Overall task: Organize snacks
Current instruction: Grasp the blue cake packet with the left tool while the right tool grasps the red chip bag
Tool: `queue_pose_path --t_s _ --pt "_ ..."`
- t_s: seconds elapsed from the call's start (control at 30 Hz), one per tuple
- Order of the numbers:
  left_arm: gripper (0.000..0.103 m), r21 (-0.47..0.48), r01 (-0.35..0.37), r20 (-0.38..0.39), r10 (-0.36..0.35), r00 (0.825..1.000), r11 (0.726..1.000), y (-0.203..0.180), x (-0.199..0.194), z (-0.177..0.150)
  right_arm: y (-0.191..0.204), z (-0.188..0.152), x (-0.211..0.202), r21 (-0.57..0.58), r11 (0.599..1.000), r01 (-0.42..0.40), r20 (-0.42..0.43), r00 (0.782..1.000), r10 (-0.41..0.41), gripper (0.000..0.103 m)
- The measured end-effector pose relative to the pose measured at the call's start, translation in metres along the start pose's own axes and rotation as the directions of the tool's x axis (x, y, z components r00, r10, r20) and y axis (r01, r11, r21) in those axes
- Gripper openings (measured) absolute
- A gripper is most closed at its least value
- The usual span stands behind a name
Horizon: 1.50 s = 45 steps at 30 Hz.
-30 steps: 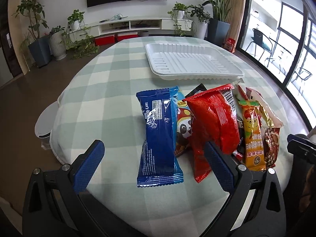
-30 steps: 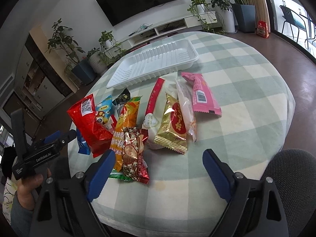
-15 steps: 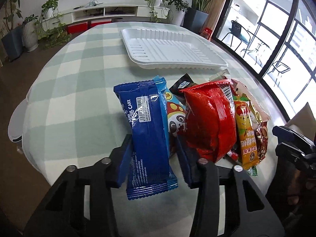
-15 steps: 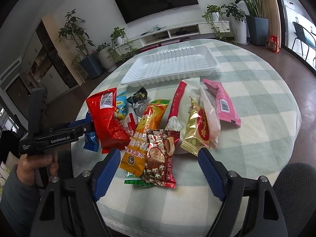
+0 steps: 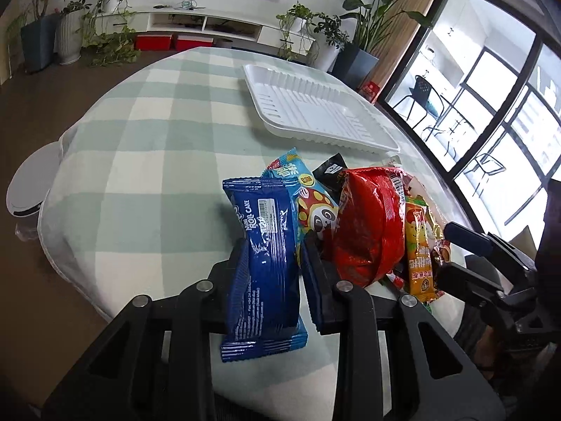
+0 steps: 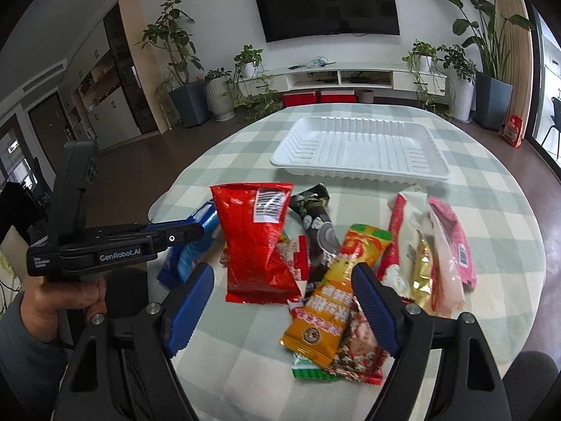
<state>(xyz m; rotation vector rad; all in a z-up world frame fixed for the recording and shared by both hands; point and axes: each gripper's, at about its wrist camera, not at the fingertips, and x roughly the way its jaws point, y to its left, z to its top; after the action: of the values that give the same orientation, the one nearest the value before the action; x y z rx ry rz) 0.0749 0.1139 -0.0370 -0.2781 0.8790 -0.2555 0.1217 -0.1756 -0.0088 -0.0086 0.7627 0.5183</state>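
Black gripper [image 6: 280,301] frames; blue ribbed pads [image 6: 191,307]; silver screws; grey sleeve [image 6: 21,361]

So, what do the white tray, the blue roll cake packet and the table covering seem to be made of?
White tray: probably thin moulded plastic or foam, matte, with pressed ribs along its walls.
Blue roll cake packet: glossy plastic film, going by its sheen, wrinkles and crimped ends; the left gripper pinches it.
Checked tablecloth: looks like soft matte fabric, draping over the table edge.

Tray [image 6: 361,147] behind snack pile [image 6: 315,263]
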Motion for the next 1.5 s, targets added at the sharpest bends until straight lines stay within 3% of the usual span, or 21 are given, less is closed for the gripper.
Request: queue_pose_path --t_s 0.13,0.27,0.33,0.37,0.4,0.43,0.47,0.5,0.53,0.7,1.0,1.17,1.5 --pt "0.028 -0.014 -0.014 -0.047 0.013 0.999 1.0 0.001 0.008 -0.013 0.016 0.009 0.025 -0.027 1.0 0.009 -0.041 0.999 -0.01 0.083" --pt "0.029 0.037 -0.046 -0.059 0.048 0.997 0.998 -0.011 0.008 -0.014 0.02 0.016 0.039 -0.028 0.999 0.045 -0.072 0.996 -0.047 0.084" --pt "0.048 0.054 -0.074 -0.06 0.077 0.995 0.996 -0.017 0.009 -0.015 0.02 0.016 0.04 -0.034 0.998 0.051 -0.073 0.996 -0.053 0.084" --pt "0.075 0.06 -0.111 -0.059 0.115 0.992 0.992 -0.018 0.011 -0.015 0.021 0.013 0.039 -0.039 0.998 0.054 -0.075 0.996 -0.057 0.084" --pt "0.077 0.066 -0.159 -0.05 0.162 0.986 0.985 -0.019 0.013 -0.016 0.021 0.013 0.04 -0.041 0.998 0.057 -0.076 0.995 -0.06 0.084" --pt "0.076 0.069 -0.18 -0.057 0.184 0.981 0.981 -0.017 0.016 -0.017 0.021 0.013 0.04 -0.042 0.997 0.06 -0.08 0.995 -0.063 0.084" --pt "0.069 0.061 -0.181 -0.068 0.185 0.98 0.982 -0.014 0.018 -0.017 0.02 0.013 0.041 -0.043 0.997 0.061 -0.083 0.994 -0.064 0.084" --pt "0.043 0.047 -0.168 -0.073 0.171 0.983 0.985 -0.011 0.019 -0.017 0.02 0.013 0.041 -0.045 0.997 0.061 -0.081 0.995 -0.064 0.084" --pt "0.027 0.039 -0.158 -0.086 0.161 0.983 0.987 -0.008 0.021 -0.018 0.02 0.012 0.041 -0.048 0.997 0.062 -0.077 0.995 -0.065 0.084" --pt "0.025 0.074 -0.165 -0.094 0.172 0.981 0.983 -0.008 0.023 -0.017 0.02 0.013 0.041 -0.053 0.997 0.057 -0.071 0.996 -0.061 0.083" --pt "0.025 -0.054 -0.058 -0.062 0.055 0.997 0.997 0.012 0.012 -0.019 0.024 0.015 0.058 -0.062 0.996 0.065 -0.104 0.992 -0.071 0.08" --pt "0.025 -0.057 -0.043 -0.051 0.04 0.998 0.997 0.011 0.011 -0.021 0.022 0.013 0.072 -0.061 0.997 0.048 -0.148 0.987 -0.056 0.059" --pt "0.025 -0.073 -0.026 -0.029 0.024 0.999 0.997 0.012 0.008 -0.024 0.022 0.009 0.076 -0.053 0.998 0.021 -0.176 0.984 -0.031 0.045"
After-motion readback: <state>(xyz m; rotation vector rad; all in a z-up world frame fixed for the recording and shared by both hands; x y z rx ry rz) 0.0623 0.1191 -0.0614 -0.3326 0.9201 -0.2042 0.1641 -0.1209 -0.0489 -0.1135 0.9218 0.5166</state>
